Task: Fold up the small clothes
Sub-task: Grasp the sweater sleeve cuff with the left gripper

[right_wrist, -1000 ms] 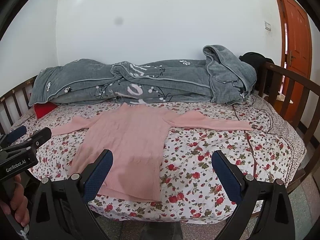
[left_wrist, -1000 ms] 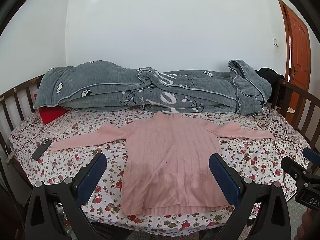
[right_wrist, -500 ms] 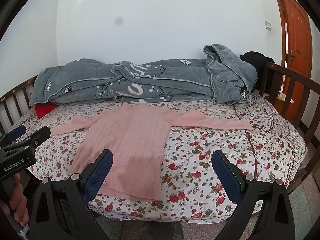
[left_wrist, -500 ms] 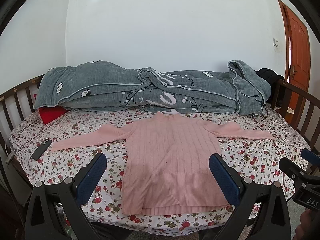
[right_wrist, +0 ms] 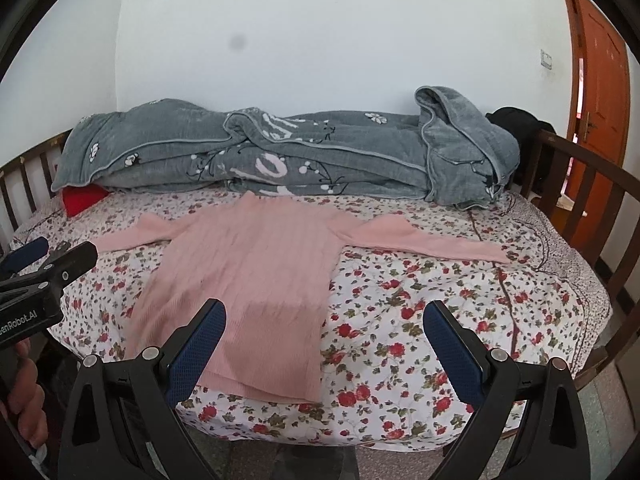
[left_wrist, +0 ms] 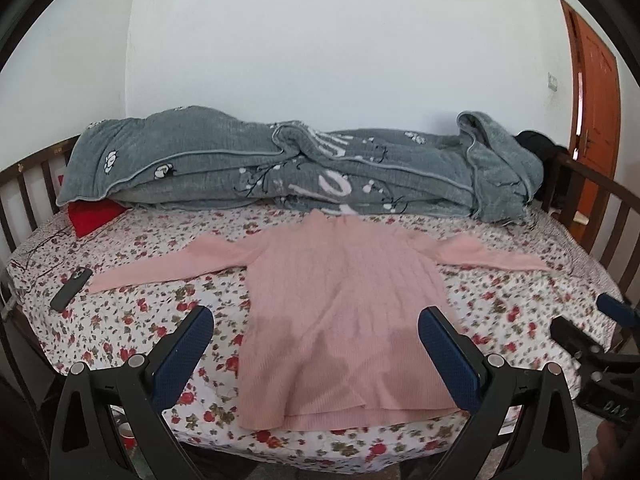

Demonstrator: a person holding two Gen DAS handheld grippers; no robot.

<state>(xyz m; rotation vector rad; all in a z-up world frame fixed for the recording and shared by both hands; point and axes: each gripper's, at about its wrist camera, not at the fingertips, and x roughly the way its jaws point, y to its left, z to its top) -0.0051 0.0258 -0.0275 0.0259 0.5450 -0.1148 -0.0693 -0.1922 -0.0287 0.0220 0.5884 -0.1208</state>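
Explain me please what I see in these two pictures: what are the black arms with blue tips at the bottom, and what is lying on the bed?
No robot is here. A person holds two hand tools, one in each hand. Each tool is a gripper with two black fingers and blue pads, and a wide-angle camera sits on it and looks forward between the fingers. That is why the walls look curved.

One picture comes from the left gripper, the other from the right gripper. Each camera also catches the other tool at the edge of its picture.

On the floral bed sheet a pink sweater lies flat with both sleeves spread out. Behind it is a rolled grey blanket, with a red cushion partly under one end. A dark phone lies near the left sleeve.

Both grippers are open and hold nothing. The sweater is not yet folded.
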